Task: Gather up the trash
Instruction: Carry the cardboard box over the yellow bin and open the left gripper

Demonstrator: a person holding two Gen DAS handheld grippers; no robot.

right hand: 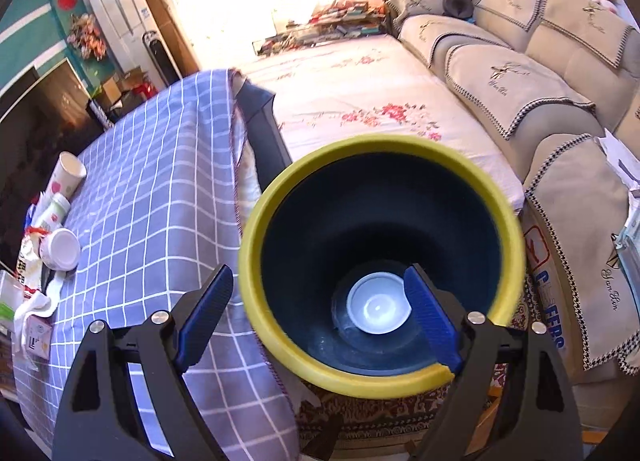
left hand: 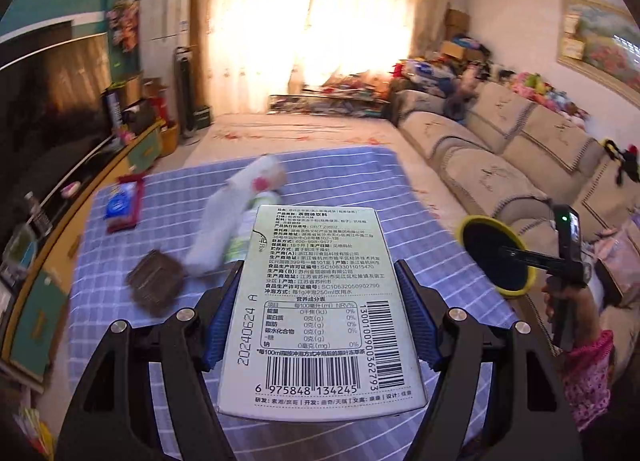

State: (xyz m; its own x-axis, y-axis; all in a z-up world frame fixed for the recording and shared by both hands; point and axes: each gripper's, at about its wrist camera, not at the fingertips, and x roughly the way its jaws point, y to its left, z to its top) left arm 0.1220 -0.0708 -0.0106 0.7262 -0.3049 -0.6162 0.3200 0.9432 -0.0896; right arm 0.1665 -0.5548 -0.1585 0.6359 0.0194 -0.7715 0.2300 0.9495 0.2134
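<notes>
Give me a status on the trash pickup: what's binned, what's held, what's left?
Binned: one white lid lies at the bottom of the bin. In hand: the left gripper clamps a flat box; the right gripper carries the bin. Left: paper cups, wrappers and a brown packet on the checked tablecloth.

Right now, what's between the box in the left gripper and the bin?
Only bare checked tablecloth separates the box in the left gripper from the yellow-rimmed bin, per the left wrist view.
</notes>
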